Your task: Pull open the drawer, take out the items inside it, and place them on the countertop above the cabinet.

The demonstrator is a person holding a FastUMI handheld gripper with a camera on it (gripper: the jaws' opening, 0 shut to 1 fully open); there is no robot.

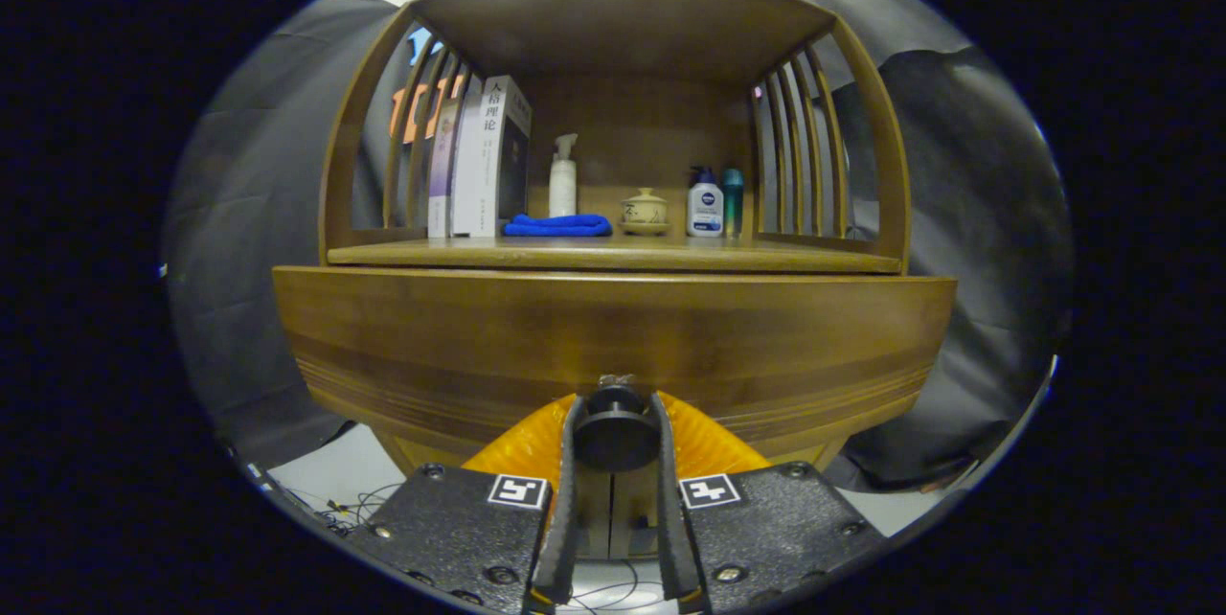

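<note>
A wooden cabinet fills the view, and its drawer front (613, 332) curves wide right ahead of me. A dark round knob (614, 427) sticks out from the drawer's lower middle. My gripper (614, 423) is shut on that knob, one finger pressing on each side. The drawer front stands out past the countertop (613, 254) above it. The drawer's inside is hidden from here.
On the countertop, under a slatted shelf frame (824, 146), stand books (484, 155), a white pump bottle (562, 179), a folded blue cloth (557, 225), a small lidded ceramic jar (644, 210), a white lotion bottle (705, 205) and a teal bottle (733, 198). Cables (354, 505) lie on the floor.
</note>
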